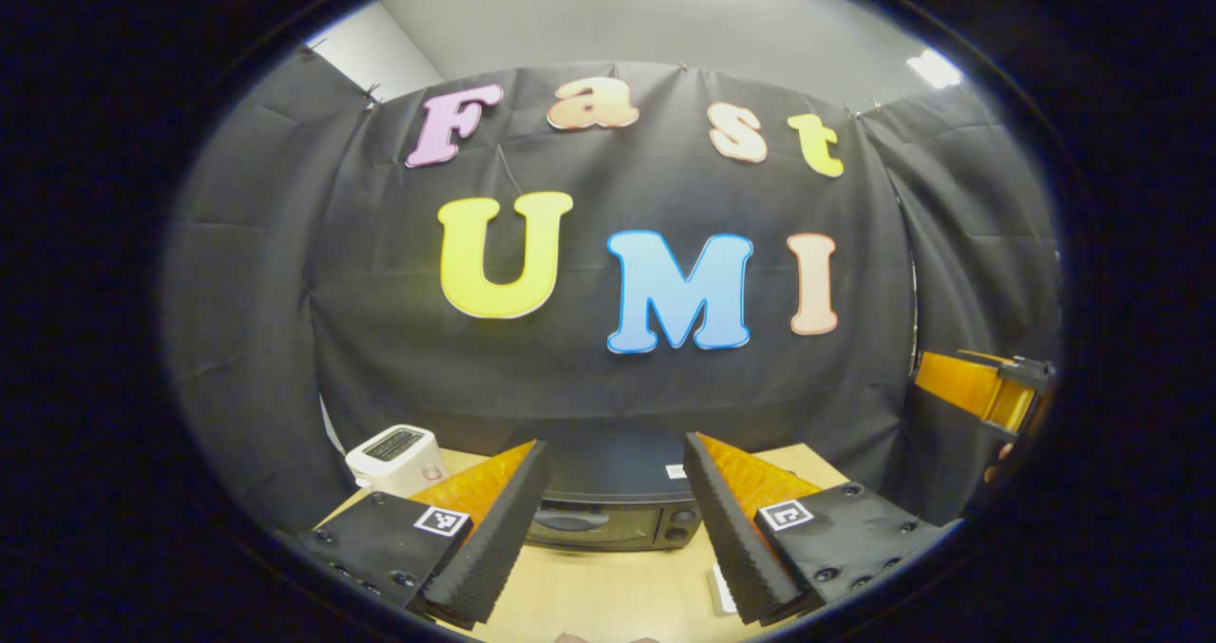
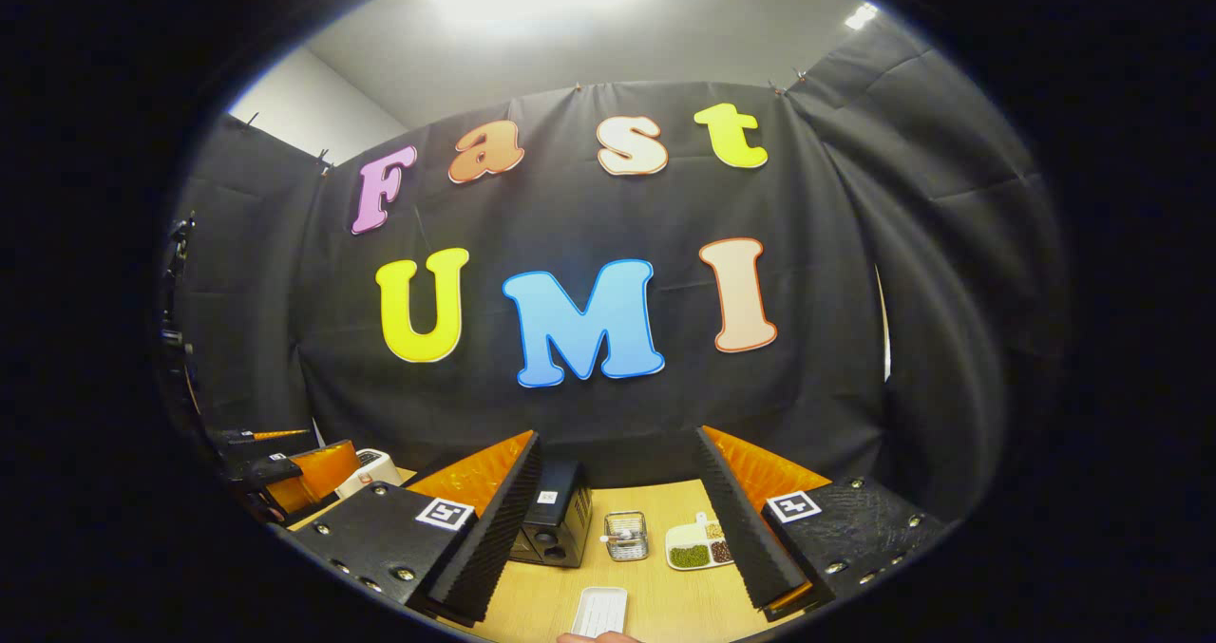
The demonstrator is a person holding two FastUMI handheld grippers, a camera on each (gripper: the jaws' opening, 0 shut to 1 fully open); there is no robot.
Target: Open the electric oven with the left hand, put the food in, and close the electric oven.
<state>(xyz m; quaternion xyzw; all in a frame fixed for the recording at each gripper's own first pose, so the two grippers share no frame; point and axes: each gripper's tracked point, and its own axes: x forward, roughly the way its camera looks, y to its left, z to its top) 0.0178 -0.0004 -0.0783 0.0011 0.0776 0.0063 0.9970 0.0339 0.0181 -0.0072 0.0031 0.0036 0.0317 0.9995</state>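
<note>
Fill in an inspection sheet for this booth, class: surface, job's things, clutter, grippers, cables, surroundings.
Surface: pale wooden table, mostly bare at the front.
Job's things: black oven at the back of the table, door shut; white tray near the front edge, contents too small to tell.
Clutter: white toaster left of the oven; small wire basket; divided dish with green and dark fillings.
Grippers: left gripper open, in the air facing the oven; right gripper open, holding nothing.
Cables: nothing seen.
Surroundings: black cloth wall, grey ceiling with lights.
</note>
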